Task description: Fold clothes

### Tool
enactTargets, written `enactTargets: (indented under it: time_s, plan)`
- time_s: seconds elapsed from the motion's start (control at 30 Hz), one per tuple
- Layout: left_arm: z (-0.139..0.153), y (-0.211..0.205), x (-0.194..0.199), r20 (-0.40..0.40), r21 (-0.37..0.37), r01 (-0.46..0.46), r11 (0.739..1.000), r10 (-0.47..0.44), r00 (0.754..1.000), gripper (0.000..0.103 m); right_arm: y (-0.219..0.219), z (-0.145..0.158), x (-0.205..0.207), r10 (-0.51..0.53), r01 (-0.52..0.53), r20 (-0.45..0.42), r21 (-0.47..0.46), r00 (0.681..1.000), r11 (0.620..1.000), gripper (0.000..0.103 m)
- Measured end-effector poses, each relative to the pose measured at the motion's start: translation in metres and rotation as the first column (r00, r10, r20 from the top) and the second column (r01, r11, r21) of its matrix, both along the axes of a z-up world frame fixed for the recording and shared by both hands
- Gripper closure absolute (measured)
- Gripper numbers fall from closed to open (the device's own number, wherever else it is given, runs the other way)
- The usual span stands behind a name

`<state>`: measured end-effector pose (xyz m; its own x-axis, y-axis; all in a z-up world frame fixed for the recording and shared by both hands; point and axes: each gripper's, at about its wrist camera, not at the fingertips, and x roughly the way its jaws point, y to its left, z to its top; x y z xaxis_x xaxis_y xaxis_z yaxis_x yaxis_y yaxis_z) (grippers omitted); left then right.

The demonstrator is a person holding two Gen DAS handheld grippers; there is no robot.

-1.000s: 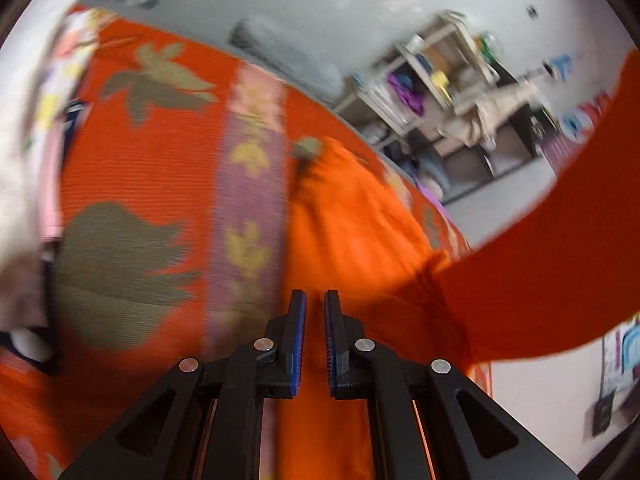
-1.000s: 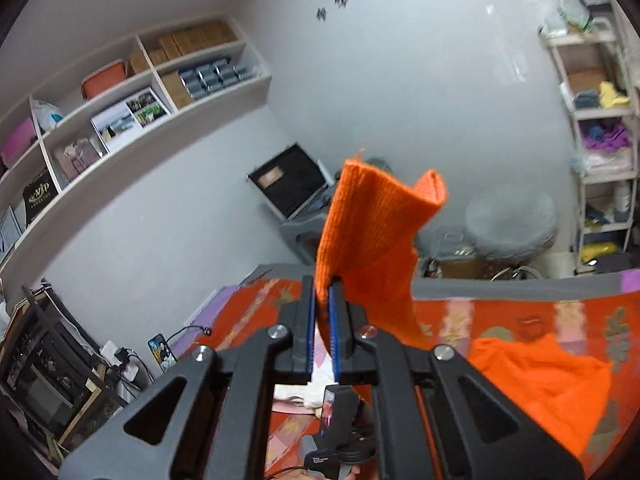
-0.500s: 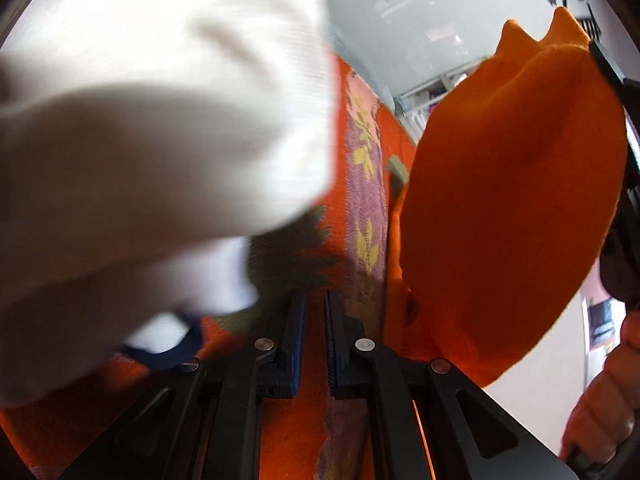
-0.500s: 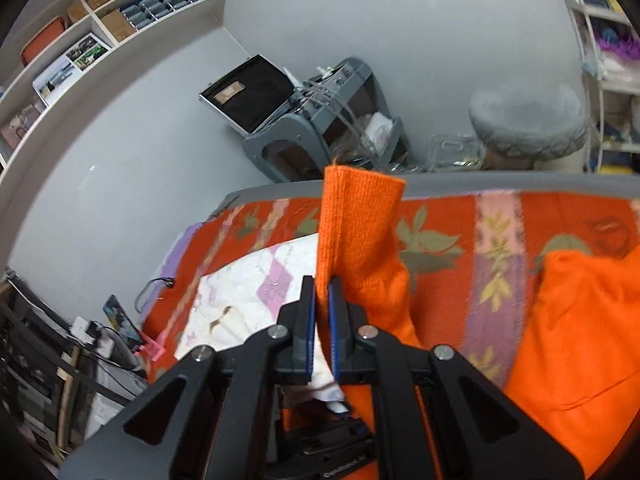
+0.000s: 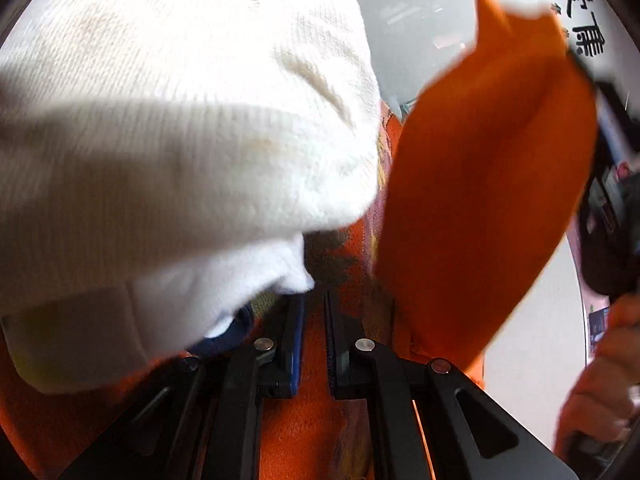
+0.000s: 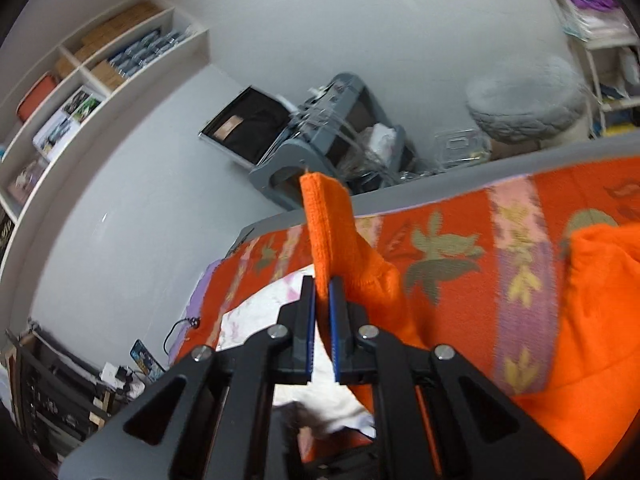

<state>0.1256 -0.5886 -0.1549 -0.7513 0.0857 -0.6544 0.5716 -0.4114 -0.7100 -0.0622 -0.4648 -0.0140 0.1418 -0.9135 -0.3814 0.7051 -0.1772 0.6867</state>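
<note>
My left gripper (image 5: 314, 332) has its jaws close together with a narrow gap, and I see nothing between them; only the patterned orange blanket (image 5: 344, 272) shows through the gap. In this left wrist view a white knitted garment (image 5: 168, 152) fills the space very near the lens, blurred, and the orange knitted garment (image 5: 484, 200) hangs at the right side, with a hand (image 5: 600, 384) at the edge. In the right wrist view, my right gripper (image 6: 322, 320) pinches a narrow end of the orange garment, maybe a cuff, which stands up above the jaws, while the rest of it (image 6: 592, 320) lies on the blanket beside a pale patterned cloth (image 6: 260, 312). I judge that this part is being carried for a fold. The next move needs a flat place to lay it, and the left gripper should find an edge to hold the cloth steady.
</note>
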Motion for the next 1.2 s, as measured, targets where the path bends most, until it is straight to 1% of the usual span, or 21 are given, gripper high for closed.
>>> enactTargets:
  time_s: [0.1,0.17,0.23,0.33,0.43,0.53,0.6,0.67,0.73,0.77,0.8,0.83,0.87,0.9,0.93,1.0,1.07,1.1,1.13,1.17,1.2]
  plan:
    - [0.004,0.009,-0.004,0.007,-0.038,0.029,0.999,-0.028,1.0,0.098,0.023,-0.002,-0.016,-0.056,0.056,0.013,-0.013,0.998,0.998,0.096]
    - [0.009,0.015,-0.008,-0.002,-0.056,0.045,0.997,-0.045,0.999,0.098,0.056,-0.007,-0.028,-0.144,0.144,0.019,-0.019,0.989,0.989,0.095]
    - [0.017,0.021,-0.012,-0.029,-0.074,0.048,0.996,-0.051,0.998,0.098,0.097,-0.014,-0.042,-0.25,0.25,0.023,-0.023,0.968,0.968,0.094]
    - [0.03,0.029,-0.02,-0.064,-0.1,0.055,0.993,-0.062,0.996,0.098,0.156,-0.026,-0.063,-0.399,0.4,0.035,-0.019,0.916,0.916,0.094]
    - [0.038,0.034,-0.035,-0.069,-0.12,0.088,0.989,-0.097,0.993,0.098,0.192,-0.057,-0.085,-0.494,0.491,0.094,0.06,0.864,0.869,0.094]
    - [0.046,0.042,-0.051,-0.093,-0.122,0.137,0.983,-0.149,0.985,0.098,0.208,-0.083,-0.097,-0.514,0.494,0.126,0.156,0.849,0.855,0.094]
    - [0.06,0.058,-0.071,-0.098,-0.137,0.185,0.973,-0.199,0.975,0.098,0.21,-0.093,-0.099,-0.511,0.475,0.116,0.241,0.852,0.846,0.093]
    - [0.062,0.074,-0.1,-0.052,-0.163,0.249,0.955,-0.261,0.964,0.098,0.213,-0.103,-0.102,-0.507,0.449,0.123,0.321,0.853,0.834,0.083]
    - [0.052,0.086,-0.125,0.056,-0.178,0.311,0.933,-0.306,0.95,0.098,0.22,-0.109,-0.106,-0.484,0.393,0.218,0.355,0.847,0.848,0.07]
    - [0.045,0.092,-0.135,0.119,-0.182,0.34,0.923,-0.323,0.939,0.098,0.225,-0.109,-0.108,-0.476,0.373,0.261,0.36,0.84,0.855,0.068]
    - [0.04,0.097,-0.143,0.169,-0.185,0.363,0.913,-0.335,0.927,0.098,0.232,-0.106,-0.11,-0.478,0.371,0.283,0.357,0.832,0.857,0.063]
    - [0.037,0.099,-0.145,0.198,-0.2,0.376,0.905,-0.339,0.92,0.098,0.239,-0.101,-0.113,-0.488,0.384,0.286,0.351,0.825,0.854,0.053]
    - [0.037,0.101,-0.144,0.209,-0.219,0.385,0.896,-0.343,0.916,0.098,0.248,-0.096,-0.117,-0.507,0.407,0.28,0.345,0.816,0.846,0.047]
    - [0.038,0.102,-0.142,0.209,-0.233,0.394,0.889,-0.35,0.913,0.098,0.254,-0.092,-0.123,-0.521,0.425,0.274,0.339,0.808,0.839,0.036]
    - [0.039,0.103,-0.141,0.212,-0.241,0.405,0.882,-0.359,0.909,0.098,0.259,-0.091,-0.13,-0.53,0.439,0.27,0.333,0.804,0.835,0.035]
    - [0.04,0.105,-0.14,0.224,-0.251,0.435,0.865,-0.386,0.895,0.098,0.262,-0.09,-0.142,-0.518,0.433,0.278,0.314,0.809,0.845,0.035]
    - [0.04,0.105,-0.138,0.224,-0.257,0.454,0.853,-0.405,0.887,0.098,0.255,-0.092,-0.15,-0.483,0.396,0.285,0.312,0.828,0.863,0.041]
    - [0.04,0.104,-0.138,0.22,-0.254,0.458,0.852,-0.41,0.885,0.098,0.25,-0.094,-0.151,-0.461,0.369,0.293,0.319,0.838,0.873,0.05]
    - [0.038,0.103,-0.137,0.214,-0.245,0.456,0.855,-0.412,0.886,0.098,0.244,-0.097,-0.153,-0.439,0.342,0.302,0.324,0.846,0.882,0.061]
    - [0.036,0.101,-0.136,0.206,-0.237,0.454,0.859,-0.412,0.887,0.098,0.239,-0.099,-0.154,-0.418,0.316,0.308,0.33,0.855,0.89,0.065]
    - [0.034,0.1,-0.138,0.201,-0.23,0.453,0.861,-0.413,0.888,0.098,0.234,-0.099,-0.154,-0.395,0.291,0.311,0.33,0.864,0.898,0.077]
